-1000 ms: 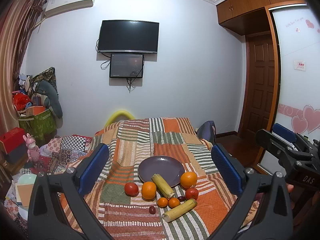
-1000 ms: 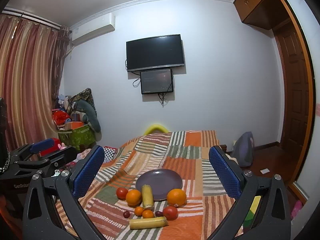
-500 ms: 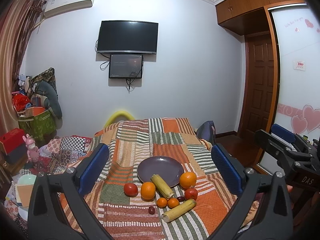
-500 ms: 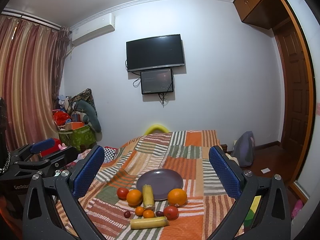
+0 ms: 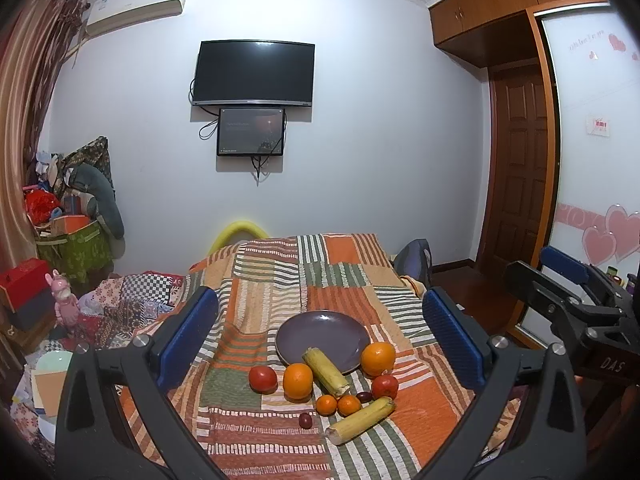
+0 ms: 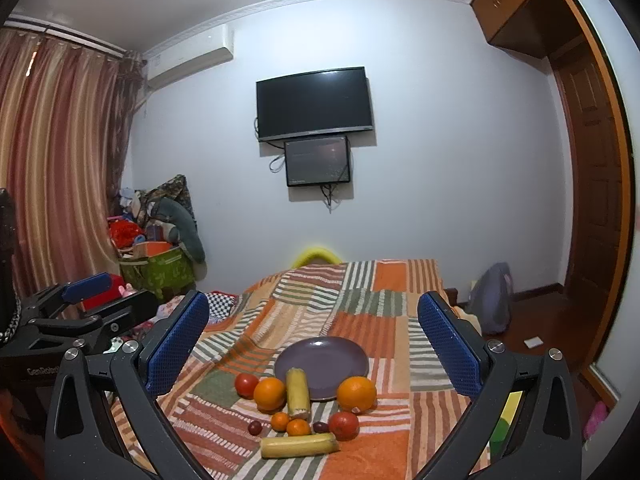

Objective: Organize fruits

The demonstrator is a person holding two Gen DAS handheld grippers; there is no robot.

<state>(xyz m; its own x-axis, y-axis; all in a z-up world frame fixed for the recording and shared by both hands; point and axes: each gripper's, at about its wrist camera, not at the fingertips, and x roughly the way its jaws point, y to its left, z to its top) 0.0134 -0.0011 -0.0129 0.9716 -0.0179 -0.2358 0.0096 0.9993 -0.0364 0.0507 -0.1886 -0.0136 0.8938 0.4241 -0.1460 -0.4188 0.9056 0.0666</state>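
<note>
A purple plate (image 5: pixel 322 334) (image 6: pixel 322 360) lies on a striped patchwork cloth (image 5: pixel 344 272) (image 6: pixel 384 304). One yellow sugarcane piece (image 5: pixel 326 366) (image 6: pixel 298 392) rests with its end on the plate's rim. In front lie two oranges (image 5: pixel 298 381) (image 5: pixel 378 358), two tomatoes (image 5: pixel 263 379) (image 5: pixel 385 386), two small tangerines (image 5: pixel 327 405) (image 5: pixel 349 405), two dark dates (image 5: pixel 305 420) (image 5: pixel 363 396) and a second sugarcane piece (image 5: pixel 362 420) (image 6: pixel 300 445). My left gripper (image 5: pixel 320 336) and right gripper (image 6: pixel 314 346) are open and empty, held well back from the fruit.
The cloth's left edge drops to a cluttered floor with a green box (image 5: pixel 76 248) and a pink toy (image 5: pixel 64 300). A backpack (image 6: pixel 492 300) and a wooden door (image 5: pixel 516 168) are on the right. Each gripper shows in the other's view (image 5: pixel 576 312) (image 6: pixel 80 312).
Both views have shifted only slightly. The fruit and plate have not moved, and both grippers stay open.
</note>
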